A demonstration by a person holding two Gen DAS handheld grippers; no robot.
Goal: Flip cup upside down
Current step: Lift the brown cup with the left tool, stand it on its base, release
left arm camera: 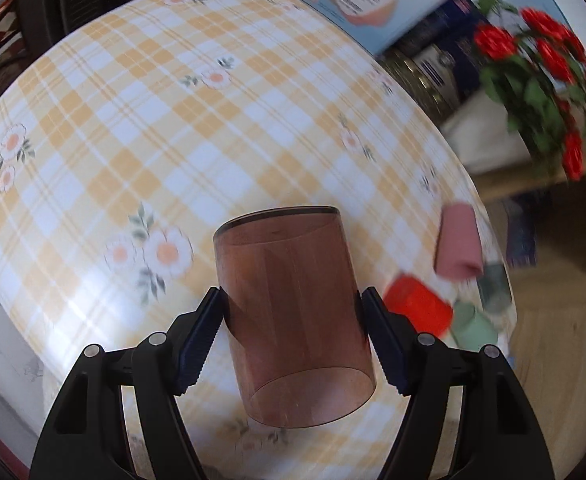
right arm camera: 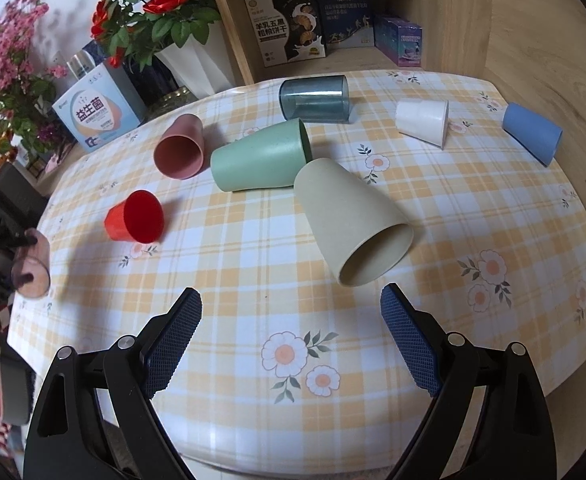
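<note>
While clamped: brown cup (left arm camera: 293,312) btwn L fingers (left arm camera: 199,344)

a: left wrist cam looks steeply down along its fingers at the checked tablecloth (left arm camera: 141,92), very close, with the brown see-through cup (left arm camera: 293,316) filling the centre.

b: right wrist cam sits near the table edge, facing across it toward the shelf (right arm camera: 333,12). both views share the red cup (right arm camera: 137,218), pink cup (right arm camera: 181,148) and roses (right arm camera: 153,4).
</note>
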